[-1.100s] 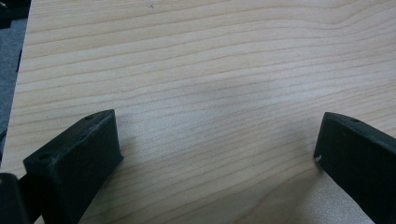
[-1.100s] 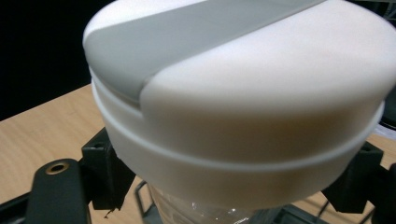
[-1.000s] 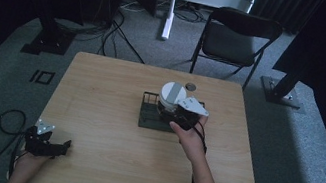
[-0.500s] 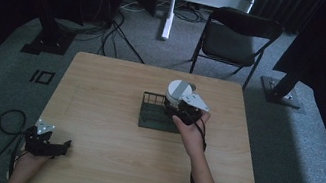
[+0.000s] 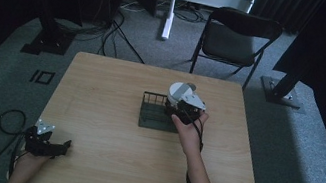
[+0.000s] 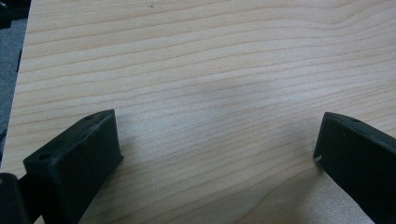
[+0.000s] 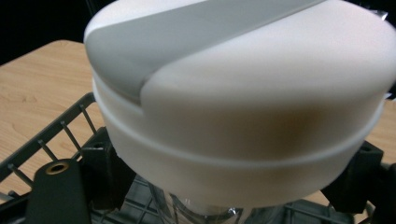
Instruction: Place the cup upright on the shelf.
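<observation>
A white container with a grey-striped lid (image 5: 180,92) hangs tilted over the right end of a black wire basket (image 5: 151,116) at the middle of the wooden table (image 5: 112,77). My right gripper (image 5: 180,107) is shut on the container below its lid. In the right gripper view the lid (image 7: 243,93) looms close, a clear body shows under it, and the black jaws stand on either side above the basket's wires (image 7: 51,140). My left gripper (image 5: 62,146) rests open at the table's front left corner, its jaws wide apart over bare wood (image 6: 215,93) with nothing between them.
A black folding chair (image 5: 239,36) stands behind the table's far right side. Cables (image 5: 111,26) and stand bases (image 5: 47,43) lie on the grey floor at the back left. The left gripper's cable (image 5: 8,120) loops off the table's left edge.
The right gripper has carried the container slightly right and up over the basket's right end, then held nearly still. The left gripper has not moved.
</observation>
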The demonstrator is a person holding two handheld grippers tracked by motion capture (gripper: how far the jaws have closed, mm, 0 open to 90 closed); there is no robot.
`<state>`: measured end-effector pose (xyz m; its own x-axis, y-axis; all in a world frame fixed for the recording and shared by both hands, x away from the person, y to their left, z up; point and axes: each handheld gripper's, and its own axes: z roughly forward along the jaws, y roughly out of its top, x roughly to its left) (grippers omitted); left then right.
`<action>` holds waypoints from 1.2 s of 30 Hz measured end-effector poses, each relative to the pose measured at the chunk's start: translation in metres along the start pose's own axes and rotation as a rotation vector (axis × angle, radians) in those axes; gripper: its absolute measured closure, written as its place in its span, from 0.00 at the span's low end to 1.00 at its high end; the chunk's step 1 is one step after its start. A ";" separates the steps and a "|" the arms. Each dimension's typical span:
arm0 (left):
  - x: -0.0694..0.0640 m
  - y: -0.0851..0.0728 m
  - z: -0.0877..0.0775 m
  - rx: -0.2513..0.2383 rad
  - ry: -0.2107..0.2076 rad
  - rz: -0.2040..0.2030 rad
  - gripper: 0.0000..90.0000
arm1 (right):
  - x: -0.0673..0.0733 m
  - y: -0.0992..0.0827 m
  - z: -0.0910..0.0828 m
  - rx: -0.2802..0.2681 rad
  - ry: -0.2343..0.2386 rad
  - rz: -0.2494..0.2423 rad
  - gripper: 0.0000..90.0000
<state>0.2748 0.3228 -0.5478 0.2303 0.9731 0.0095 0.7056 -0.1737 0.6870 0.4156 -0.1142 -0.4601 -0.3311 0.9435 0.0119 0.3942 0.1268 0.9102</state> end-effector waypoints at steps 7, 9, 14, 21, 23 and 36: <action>0.000 0.000 0.000 0.000 0.000 0.000 0.01 | 0.001 -0.004 0.005 0.035 -0.005 0.028 0.20; 0.000 0.000 0.000 0.000 0.000 0.000 0.01 | 0.001 -0.005 0.007 0.040 -0.011 0.030 0.20; 0.000 0.000 0.000 0.000 0.000 0.000 0.01 | 0.003 -0.006 0.009 0.055 -0.014 0.033 0.20; 0.000 0.000 0.000 0.000 0.000 0.000 0.01 | 0.004 -0.007 0.014 0.086 -0.017 0.017 0.20; 0.000 0.000 0.000 0.000 0.000 0.000 0.01 | 0.004 -0.008 0.015 0.090 -0.018 0.016 0.20; 0.000 0.000 0.000 0.000 0.000 0.000 0.01 | 0.002 -0.008 0.015 0.100 -0.015 0.047 0.20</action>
<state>0.2748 0.3228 -0.5478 0.2302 0.9731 0.0096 0.7057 -0.1737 0.6869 0.4245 -0.1092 -0.4740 -0.2978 0.9534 0.0473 0.4929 0.1111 0.8629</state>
